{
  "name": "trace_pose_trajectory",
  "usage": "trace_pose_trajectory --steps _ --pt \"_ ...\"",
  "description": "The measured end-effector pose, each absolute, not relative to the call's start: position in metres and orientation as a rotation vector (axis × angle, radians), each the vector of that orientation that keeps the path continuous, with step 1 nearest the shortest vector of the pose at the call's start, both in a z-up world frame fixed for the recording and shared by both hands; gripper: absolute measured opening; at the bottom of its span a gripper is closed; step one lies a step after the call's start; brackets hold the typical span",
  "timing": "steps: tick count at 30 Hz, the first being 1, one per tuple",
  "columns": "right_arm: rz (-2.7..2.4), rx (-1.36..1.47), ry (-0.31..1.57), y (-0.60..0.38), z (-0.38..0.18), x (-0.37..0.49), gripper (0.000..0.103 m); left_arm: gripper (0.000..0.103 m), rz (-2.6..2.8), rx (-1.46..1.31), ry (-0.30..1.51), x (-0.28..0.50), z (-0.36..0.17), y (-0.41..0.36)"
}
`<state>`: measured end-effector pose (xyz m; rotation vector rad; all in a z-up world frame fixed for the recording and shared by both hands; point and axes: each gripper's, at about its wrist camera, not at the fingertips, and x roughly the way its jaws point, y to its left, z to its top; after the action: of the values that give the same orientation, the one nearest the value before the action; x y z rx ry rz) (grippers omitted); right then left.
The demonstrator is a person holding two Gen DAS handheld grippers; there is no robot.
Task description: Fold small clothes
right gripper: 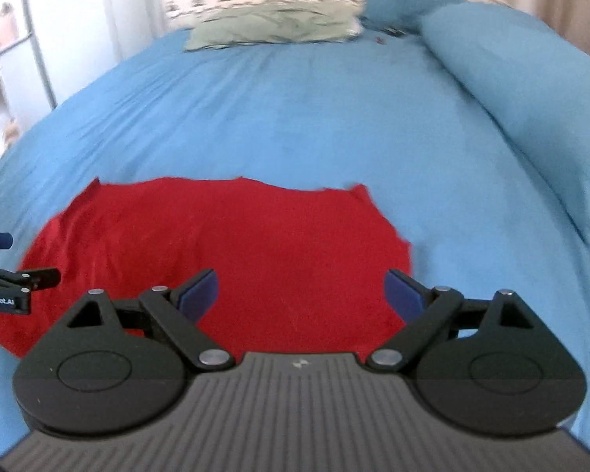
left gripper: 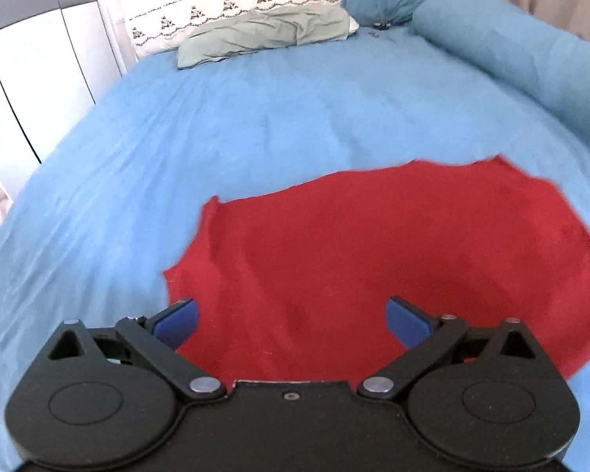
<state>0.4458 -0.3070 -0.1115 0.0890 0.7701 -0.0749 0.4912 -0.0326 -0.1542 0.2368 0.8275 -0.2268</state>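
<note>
Presently, left to right: my left gripper (left gripper: 291,316) — jaws spread, empty, over the near left part of the red garment (left gripper: 373,259), which lies flat on the blue bedsheet (left gripper: 255,126); my right gripper (right gripper: 301,293) — jaws spread, empty, over its near right part. Step, as I judge it: approach before the first fold; next I need both lowered to pinch the near edge.

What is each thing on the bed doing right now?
red cloth: spread out on the bed, edges uneven
left gripper: open, empty, above the cloth
right gripper: open, empty, above the cloth
green pillow: lying rumpled at the bed's head
blue sheet: spread, lightly wrinkled
</note>
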Motion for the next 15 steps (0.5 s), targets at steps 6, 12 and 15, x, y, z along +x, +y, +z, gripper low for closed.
trace_pose_trajectory --steps 6,12,15 --pt "-0.255 0.301 0.855 -0.322 -0.12 0.39 0.103 0.103 -0.246 0.179 0.912 0.469 -0.159 -0.065" --pt "-0.314 0.436 0.872 -0.326 -0.168 0.369 0.096 0.102 -0.285 0.2 0.958 0.462 -0.179 -0.091" --pt "-0.332 0.547 0.844 -0.337 -0.191 0.368 0.086 0.102 -0.277 0.171 0.983 0.462 -0.183 -0.091"
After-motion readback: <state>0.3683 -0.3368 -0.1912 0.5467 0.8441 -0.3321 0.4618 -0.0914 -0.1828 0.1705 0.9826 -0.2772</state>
